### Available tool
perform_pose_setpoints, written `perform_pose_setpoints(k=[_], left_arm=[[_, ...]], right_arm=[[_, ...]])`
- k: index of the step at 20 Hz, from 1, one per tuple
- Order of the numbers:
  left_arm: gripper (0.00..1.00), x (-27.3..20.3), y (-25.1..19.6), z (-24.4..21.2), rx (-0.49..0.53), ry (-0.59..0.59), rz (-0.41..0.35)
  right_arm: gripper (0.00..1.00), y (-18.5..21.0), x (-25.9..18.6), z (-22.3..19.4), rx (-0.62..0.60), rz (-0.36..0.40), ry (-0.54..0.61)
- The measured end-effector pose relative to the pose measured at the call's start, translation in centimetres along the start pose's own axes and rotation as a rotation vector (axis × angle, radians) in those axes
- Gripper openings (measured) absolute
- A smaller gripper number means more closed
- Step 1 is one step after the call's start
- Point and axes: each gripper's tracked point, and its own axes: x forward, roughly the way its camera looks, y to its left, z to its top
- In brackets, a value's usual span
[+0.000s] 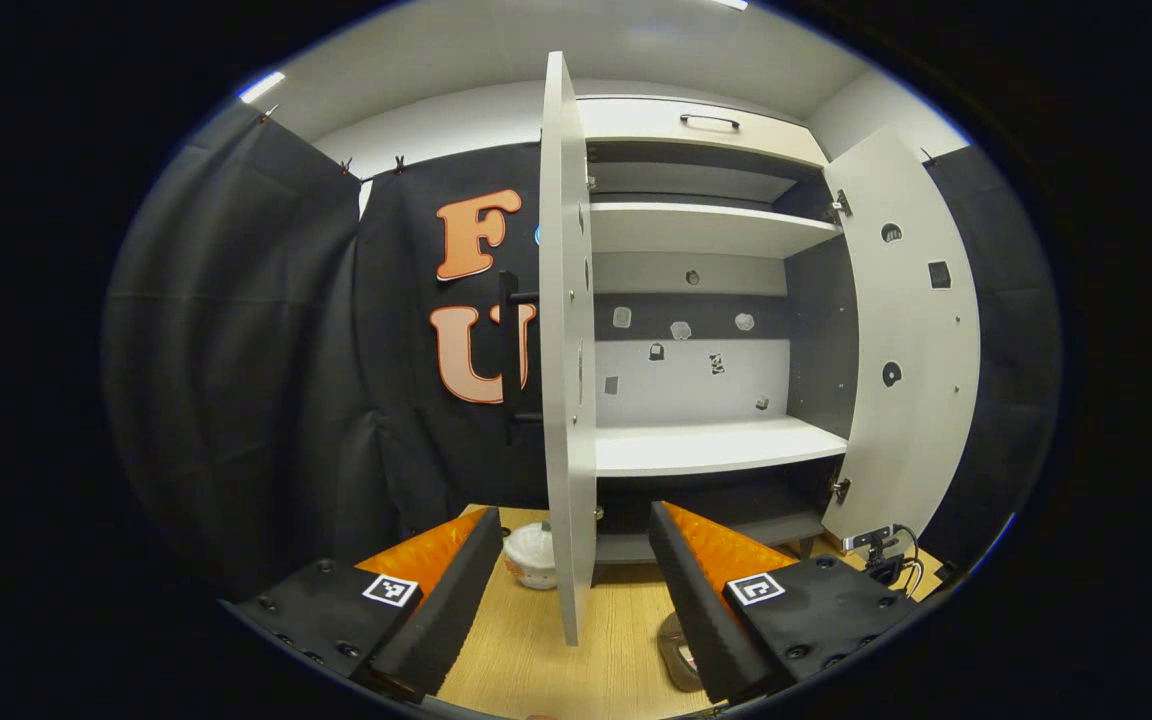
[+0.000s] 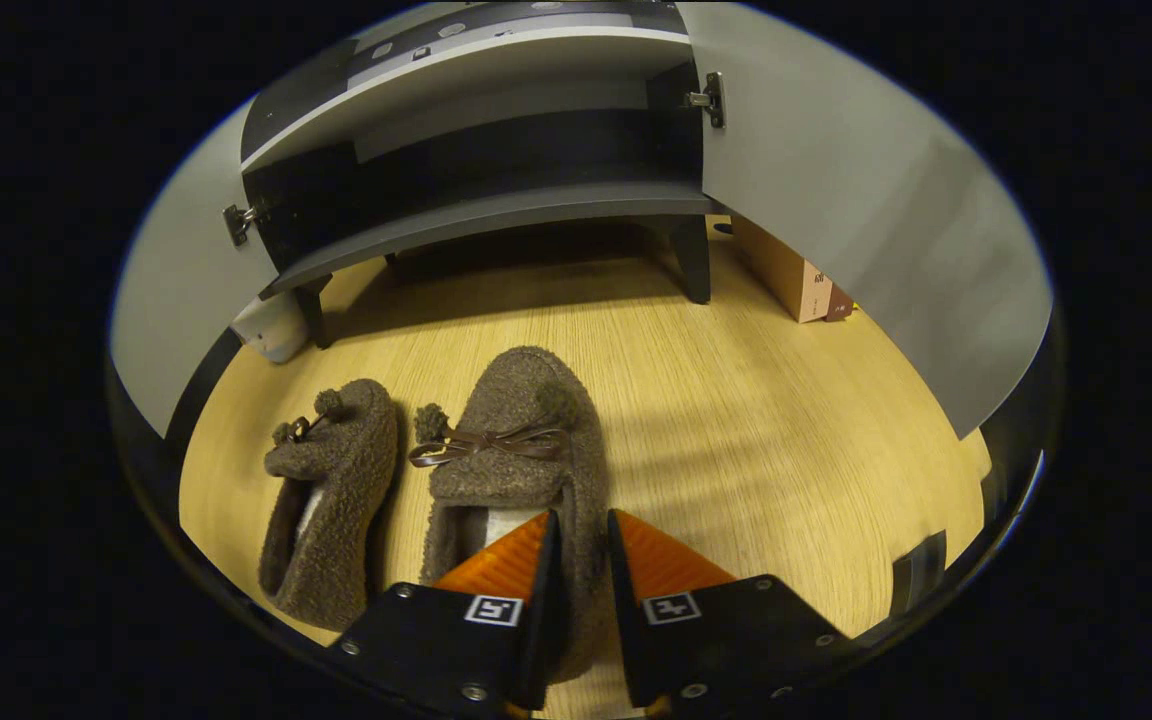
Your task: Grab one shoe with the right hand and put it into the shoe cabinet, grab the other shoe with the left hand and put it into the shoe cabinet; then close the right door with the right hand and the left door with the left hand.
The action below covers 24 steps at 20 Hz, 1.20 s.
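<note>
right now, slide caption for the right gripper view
Right gripper closed on the side wall of one fuzzy brown slipper, its mate alongside, before the open shoe cabinet.

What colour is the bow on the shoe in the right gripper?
Dark brown, on the fuzzy brown shoe; clearest in the right gripper view.

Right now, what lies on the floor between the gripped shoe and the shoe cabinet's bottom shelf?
In the right gripper view, only bare wooden floor lies between the gripped shoe and the bottom shelf.
</note>
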Motion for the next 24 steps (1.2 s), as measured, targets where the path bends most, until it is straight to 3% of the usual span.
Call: perform_pose_setpoints(k=[1,2,4,13,19,24], left_arm=[[0.99,0.0,0.0,-0.3,-0.003,0.003,0.000],[0.96,-0.1,0.0,-0.4,-0.006,0.005,-0.001],[0.99,-0.2,0.1,-0.3,-0.002,0.005,0.003],[0.96,-0.1,-0.3,-1.5,0.018,0.001,-0.013],[0.96,0.1,-0.6,-1.7,0.024,-0.003,-0.037],[0.96,0.2,-0.9,-1.9,0.010,-0.004,-0.050]], right_arm=[[0.22,-0.3,-0.1,0.1,-0.005,-0.011,0.002],[0.10,-0.3,-0.3,0.3,0.003,-0.010,0.003],[0.04,-0.4,-1.4,1.7,0.031,-0.012,-0.022],[0.02,3.1,-11.3,9.0,0.044,0.041,-0.158],[0.02,5.3,-20.2,17.6,0.061,0.099,-0.315],[0.02,6.5,-24.0,25.1,0.044,0.130,-0.425]])
